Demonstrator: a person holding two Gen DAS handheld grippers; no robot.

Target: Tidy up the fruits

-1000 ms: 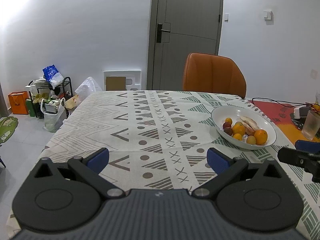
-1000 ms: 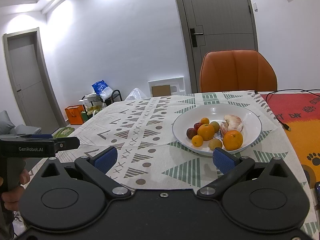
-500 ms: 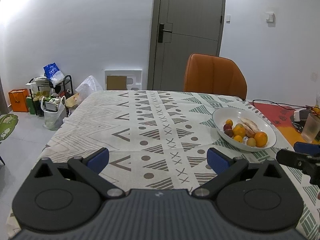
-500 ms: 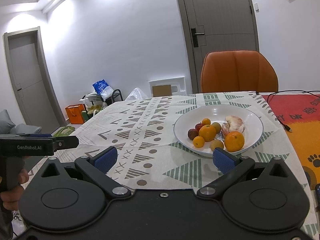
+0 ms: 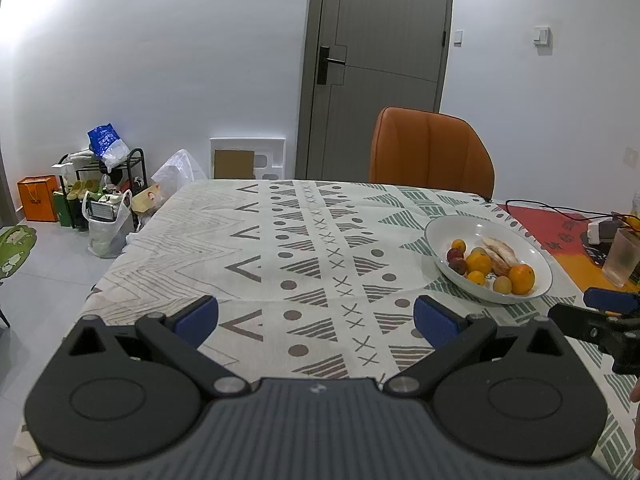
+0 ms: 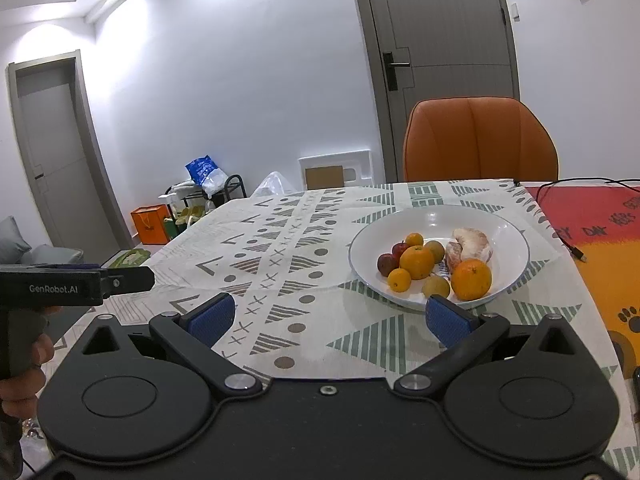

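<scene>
Claws first: my left gripper (image 5: pixel 316 316) has its blue-padded jaws spread wide, nothing between them, hovering over the near part of the patterned white tablecloth (image 5: pixel 280 240). My right gripper (image 6: pixel 329 316) is the same, jaws fully apart and empty, its right pad just in front of the near rim of the shallow white ceramic bowl (image 6: pixel 516 236). From the right wrist view my left gripper body shows at the left edge with my hand (image 6: pixel 24 360) wrapped on its handle.

Fruit all sits in the bowl, toward the right side of the table: large orange (image 6: pixel 471 279) at the near right, second orange (image 6: pixel 417 262) in the middle, small yellow-orange citrus (image 6: pixel 399 279) near left, another small one (image 6: pixel 414 239) at the back, two dark red plum-like fruits (image 6: pixel 386 263) on the left, brownish-green round fruit (image 6: pixel 436 286) near front, another (image 6: pixel 435 251) behind the middle orange, peeled pale pomelo segments (image 6: pixel 470 242) at the back right.

Beyond the bowl: red-and-orange printed mat (image 6: pixel 592 220) with a black cable (image 6: pixel 576 182) across it, frosted glass tumbler (image 5: pixel 621 256) at the right edge, orange leather chair (image 5: pixel 430 152) at the far side of the table, grey door (image 5: pixel 380 64) behind.
</scene>
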